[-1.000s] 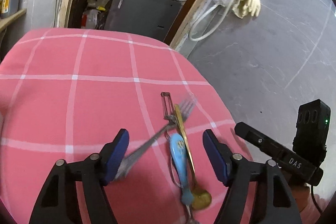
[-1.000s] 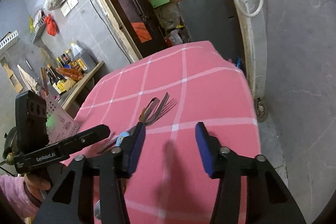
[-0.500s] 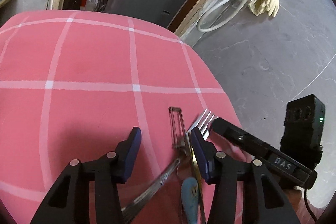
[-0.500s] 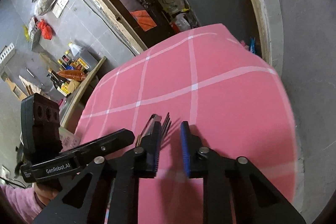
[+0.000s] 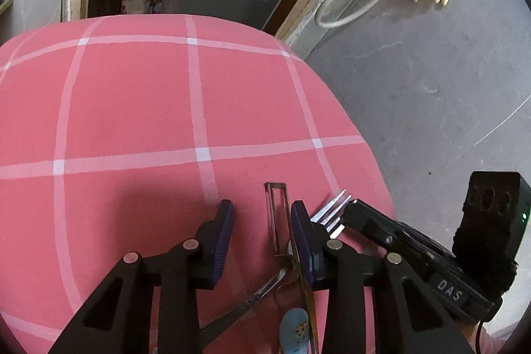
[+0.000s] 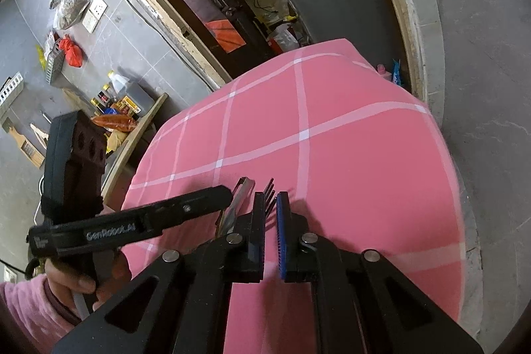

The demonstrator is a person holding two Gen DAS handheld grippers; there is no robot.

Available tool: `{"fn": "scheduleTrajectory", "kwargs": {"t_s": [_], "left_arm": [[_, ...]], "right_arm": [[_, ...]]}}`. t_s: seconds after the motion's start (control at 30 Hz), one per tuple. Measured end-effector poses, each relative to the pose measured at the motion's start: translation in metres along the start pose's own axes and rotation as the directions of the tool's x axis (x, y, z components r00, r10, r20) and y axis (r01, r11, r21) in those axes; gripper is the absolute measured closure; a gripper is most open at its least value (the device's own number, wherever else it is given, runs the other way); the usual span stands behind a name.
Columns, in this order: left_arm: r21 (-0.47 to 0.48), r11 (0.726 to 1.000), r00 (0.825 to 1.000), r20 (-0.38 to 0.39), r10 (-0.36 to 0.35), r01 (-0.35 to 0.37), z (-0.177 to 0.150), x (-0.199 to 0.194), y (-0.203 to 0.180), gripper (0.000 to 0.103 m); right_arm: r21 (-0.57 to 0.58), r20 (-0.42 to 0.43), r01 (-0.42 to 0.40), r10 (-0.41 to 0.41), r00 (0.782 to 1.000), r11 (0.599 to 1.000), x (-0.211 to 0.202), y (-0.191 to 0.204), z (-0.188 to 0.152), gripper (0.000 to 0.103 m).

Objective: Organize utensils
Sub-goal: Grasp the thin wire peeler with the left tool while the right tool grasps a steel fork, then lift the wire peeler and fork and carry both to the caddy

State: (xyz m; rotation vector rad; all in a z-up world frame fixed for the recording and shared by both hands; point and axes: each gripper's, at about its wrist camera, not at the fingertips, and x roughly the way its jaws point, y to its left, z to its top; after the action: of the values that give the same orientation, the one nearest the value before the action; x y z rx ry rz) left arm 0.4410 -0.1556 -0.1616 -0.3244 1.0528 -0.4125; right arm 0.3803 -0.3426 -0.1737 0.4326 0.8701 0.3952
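Left wrist view: the left gripper [image 5: 260,229], fingers spread apart, is set astride the steel peeler [image 5: 277,221] at lower centre, apparently for a pick. At lower centre of the right view, the right gripper [image 6: 270,233] is narrowed beside the silver fork [image 6: 269,193]; whether the tines are pinched cannot be told.

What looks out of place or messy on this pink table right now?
The utensils lie in a crossed heap rather than sorted: the fork runs diagonally under the peeler, with a gold-handled utensil angled across both. They sit near the edge of the tablecloth.
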Motion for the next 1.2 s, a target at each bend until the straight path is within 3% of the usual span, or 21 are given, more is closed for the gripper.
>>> {"fn": "scheduleTrajectory", "kwargs": {"t_s": [0.13, 0.33, 0.5, 0.67, 0.77, 0.93, 1.13, 1.2], "left_arm": [[0.004, 1.000, 0.999, -0.041, 0.000, 0.000, 0.005, 0.005, -0.005, 0.072], [0.062, 0.996, 0.992, -0.100, 0.072, -0.066, 0.012, 0.015, -0.019, 0.077], [0.110, 0.988, 0.983, -0.131, 0.126, -0.112, 0.017, 0.020, -0.025, 0.089], [0.059, 0.996, 0.989, -0.127, 0.072, -0.065, 0.018, 0.016, -0.016, 0.091], [0.022, 1.000, 0.996, -0.085, 0.019, -0.017, 0.012, 0.007, -0.011, 0.091], [0.058, 0.998, 0.997, 0.075, -0.016, 0.011, 0.000, -0.036, -0.017, 0.092], [0.076, 0.997, 0.976, 0.215, -0.030, 0.014, -0.014, -0.088, -0.015, 0.092], [0.077, 0.997, 0.961, 0.274, -0.034, 0.014, -0.015, -0.107, -0.016, 0.092]], "right_arm": [[0.013, 0.002, 0.000, 0.000, 1.000, 1.000, -0.005, -0.004, -0.002, 0.097], [0.035, 0.009, -0.003, 0.003, 1.000, 0.999, -0.005, -0.006, -0.003, 0.097], [0.069, 0.017, -0.012, 0.011, 1.000, 0.998, -0.002, -0.009, -0.004, 0.097], [0.089, 0.037, -0.018, 0.015, 0.999, 0.996, -0.003, -0.010, -0.006, 0.098], [0.079, 0.074, -0.010, 0.004, 0.997, 0.997, -0.011, -0.005, -0.007, 0.099], [0.040, 0.150, 0.027, -0.032, 0.988, 0.999, -0.036, 0.008, -0.002, 0.100], [-0.015, 0.232, 0.086, -0.081, 0.969, 0.996, -0.073, 0.035, 0.006, 0.101], [-0.036, 0.249, 0.102, -0.090, 0.964, 0.994, -0.084, 0.045, 0.009, 0.101]]}}
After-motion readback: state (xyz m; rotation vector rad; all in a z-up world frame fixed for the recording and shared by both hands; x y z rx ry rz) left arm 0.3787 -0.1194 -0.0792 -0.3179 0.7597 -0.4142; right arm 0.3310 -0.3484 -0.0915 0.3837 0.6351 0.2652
